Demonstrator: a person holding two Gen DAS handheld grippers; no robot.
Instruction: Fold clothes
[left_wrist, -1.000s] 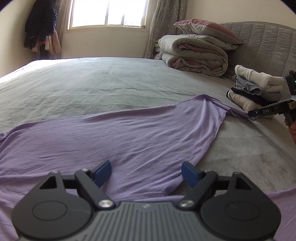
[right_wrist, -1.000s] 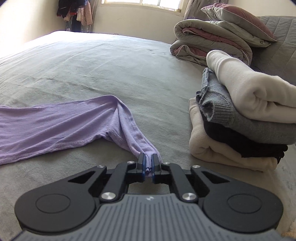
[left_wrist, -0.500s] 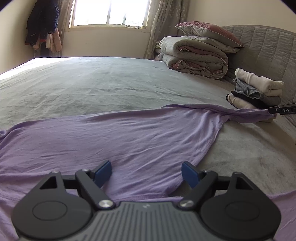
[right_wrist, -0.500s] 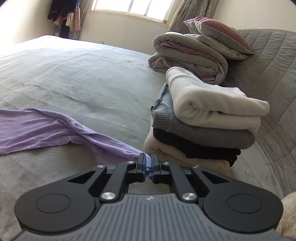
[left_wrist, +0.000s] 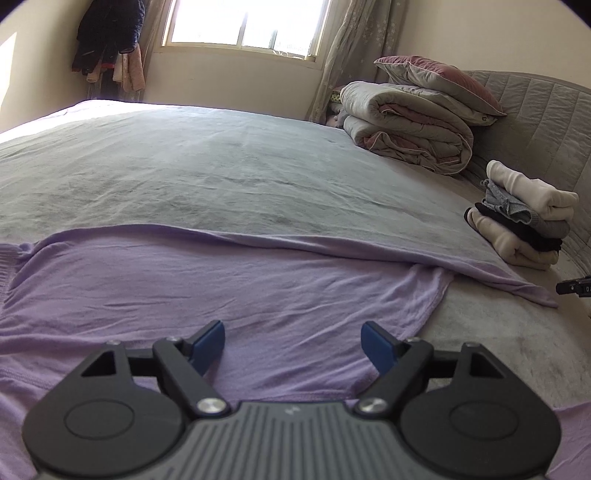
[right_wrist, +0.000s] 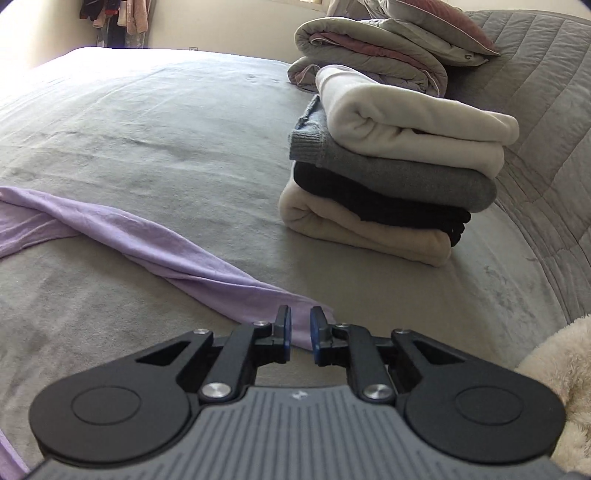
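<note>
A lilac long-sleeved shirt (left_wrist: 221, 280) lies spread on the grey bed (left_wrist: 184, 166). One sleeve (left_wrist: 406, 251) stretches out to the right. My left gripper (left_wrist: 293, 343) hovers over the shirt's body near its hem, open, with nothing between its blue pads. In the right wrist view the sleeve (right_wrist: 166, 243) lies flat on the bed, and its cuff end sits under my right gripper (right_wrist: 299, 332). That gripper's jaws stand a narrow gap apart, no longer pinching the cloth. Its black tip (left_wrist: 574, 286) shows at the right edge of the left wrist view.
A stack of folded clothes (right_wrist: 399, 173) in cream, grey and black sits just right of the sleeve end. Behind it lie a folded duvet (left_wrist: 406, 125), a pillow (left_wrist: 436, 77) and the quilted headboard (left_wrist: 535, 110). Something cream and fluffy (right_wrist: 557, 369) is at the near right.
My right gripper pulled the sleeve out to the right, lowered it onto the bed and parted its jaws, letting go. The left gripper stayed open over the shirt's body.
</note>
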